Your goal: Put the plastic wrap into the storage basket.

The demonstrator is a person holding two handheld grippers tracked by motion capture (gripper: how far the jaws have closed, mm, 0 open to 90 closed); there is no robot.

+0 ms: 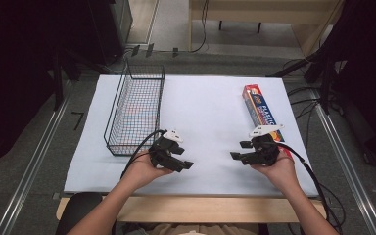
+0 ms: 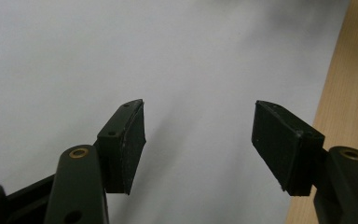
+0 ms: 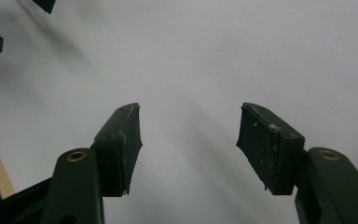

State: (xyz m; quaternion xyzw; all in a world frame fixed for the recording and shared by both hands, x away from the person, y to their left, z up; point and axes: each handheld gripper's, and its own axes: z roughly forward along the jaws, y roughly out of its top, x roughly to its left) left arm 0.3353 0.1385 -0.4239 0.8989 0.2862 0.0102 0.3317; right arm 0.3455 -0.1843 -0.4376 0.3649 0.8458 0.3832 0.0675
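The plastic wrap box lies lengthwise along the right edge of the white table, its near end right behind my right gripper, so that's the closer hand. Its jaws gape with nothing between them (same for the left gripper, which sits beside the wire basket at the left edge).

Black grippers with brass-ringed screws, ribbed fingers, white top plates, black cables.

Wire basket on white table
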